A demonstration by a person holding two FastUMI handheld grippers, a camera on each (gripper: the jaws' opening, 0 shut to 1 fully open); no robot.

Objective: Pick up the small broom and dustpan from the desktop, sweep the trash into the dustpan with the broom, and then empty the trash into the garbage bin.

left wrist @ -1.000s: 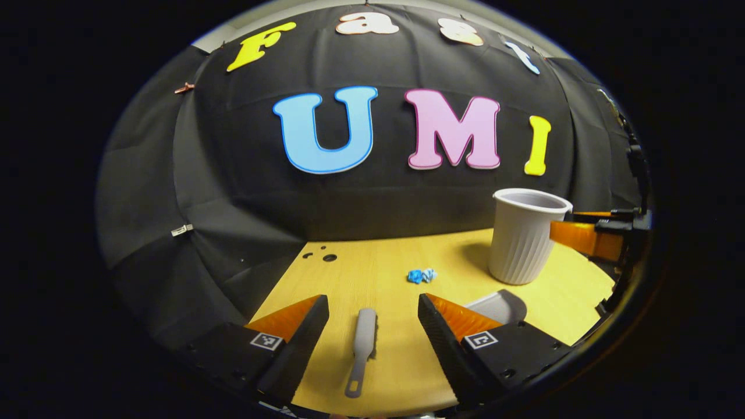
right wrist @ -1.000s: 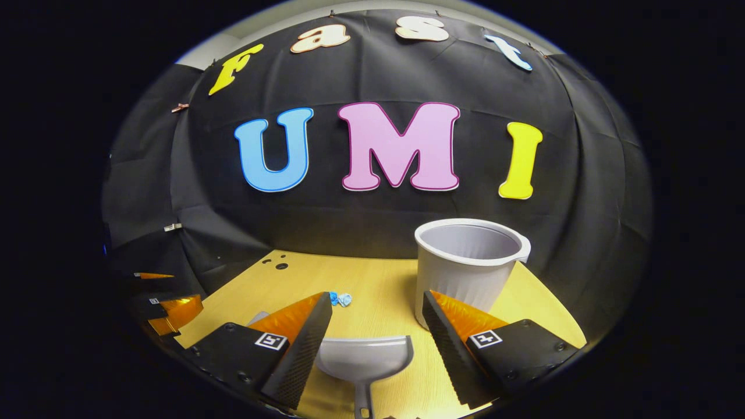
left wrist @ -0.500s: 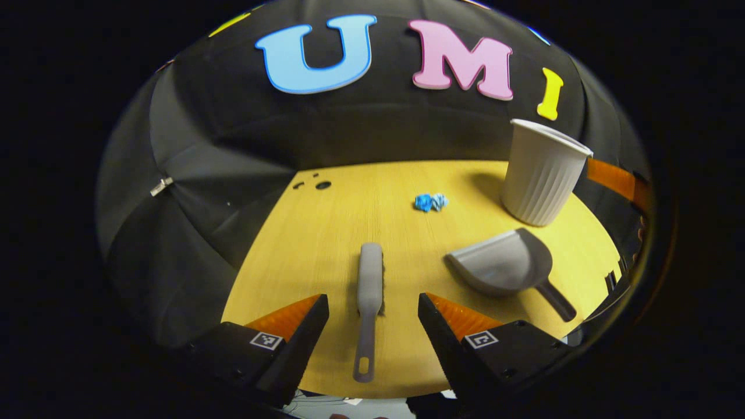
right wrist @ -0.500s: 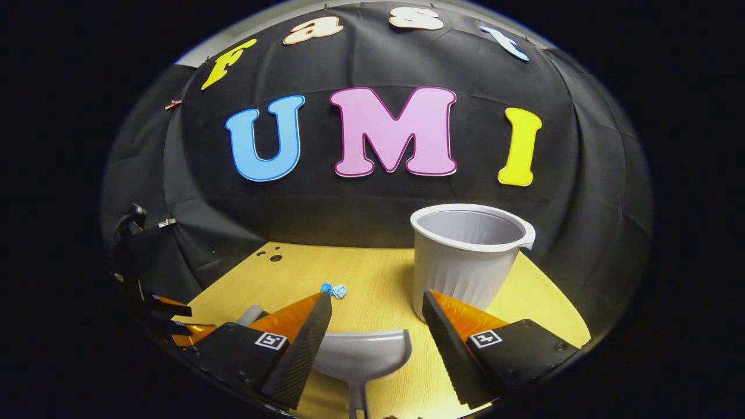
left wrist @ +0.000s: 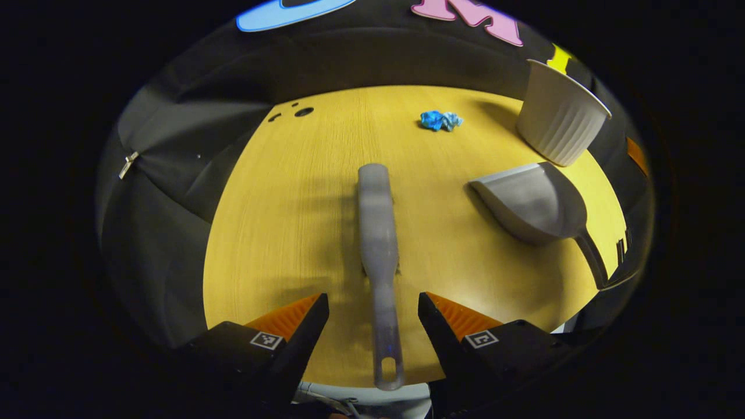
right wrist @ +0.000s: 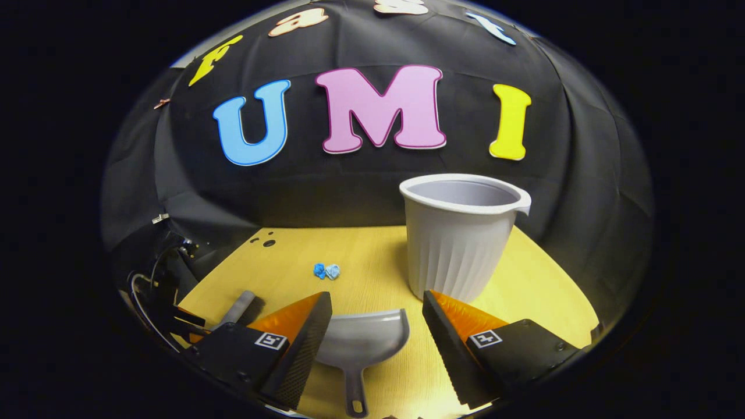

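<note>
Worktop first, wood-topped, carrying everything. Garbage bin upright beyond the right tongs, just past the far fingertip. Dustpan flat between those spread, empty tongs, handle toward the camera. Broom lying lengthwise, handle between the left tongs, also spread and empty. Trash, a small blue wad, well ahead of both. Best lowered squarely, centred on each handle, clamped only once both fingers flank it, kept level to avoid skidding.

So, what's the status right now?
Left gripper open, astride small grey plastic broom. Right gripper open over grey plastic dustpan. Blue crumpled trash unswept. Nothing in the way.
</note>
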